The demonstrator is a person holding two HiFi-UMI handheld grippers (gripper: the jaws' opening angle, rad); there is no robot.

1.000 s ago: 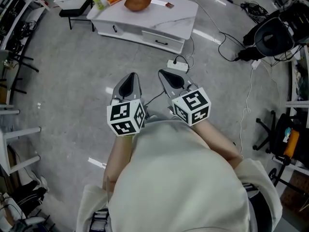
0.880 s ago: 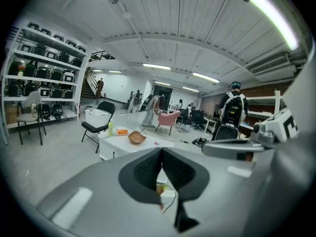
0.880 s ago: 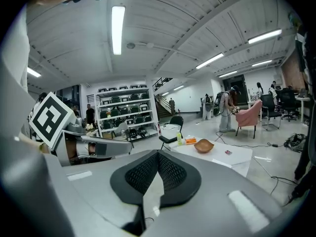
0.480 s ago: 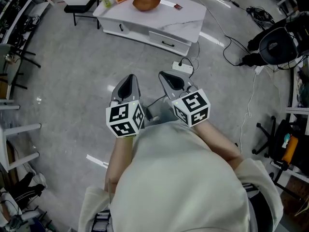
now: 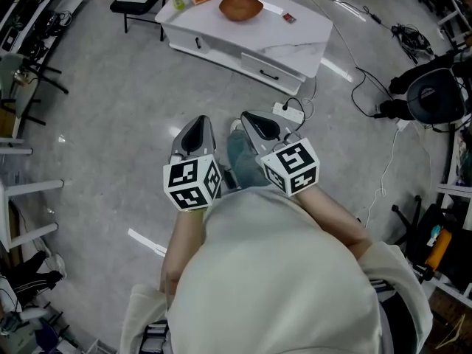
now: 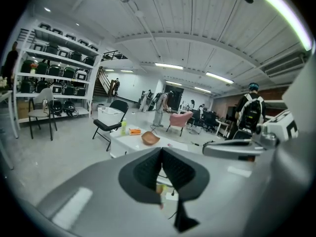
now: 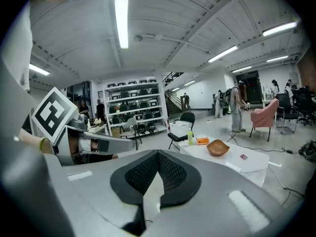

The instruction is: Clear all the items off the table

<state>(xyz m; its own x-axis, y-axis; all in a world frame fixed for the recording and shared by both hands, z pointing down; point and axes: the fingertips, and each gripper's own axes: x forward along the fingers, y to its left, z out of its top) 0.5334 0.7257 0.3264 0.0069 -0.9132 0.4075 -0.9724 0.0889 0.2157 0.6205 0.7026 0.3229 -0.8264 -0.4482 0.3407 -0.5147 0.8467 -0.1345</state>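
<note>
Over floor (image 5: 110, 124), L gripper (image 5: 198, 118) & R gripper (image 5: 251, 116) side-by-side aimed at table (image 5: 295, 39), jaws together.

Large hall under a ribbed white ceiling (image 6: 197, 14) with long strip lights (image 7: 121, 21). Pale grey polished floor (image 5: 110, 124), crossed by black cables (image 5: 355, 88). White shelving (image 6: 54, 73) along one wall; a black folding chair (image 6: 118, 106) beside a low white table (image 5: 310, 35), a pink armchair (image 7: 266, 115) beyond.
</note>
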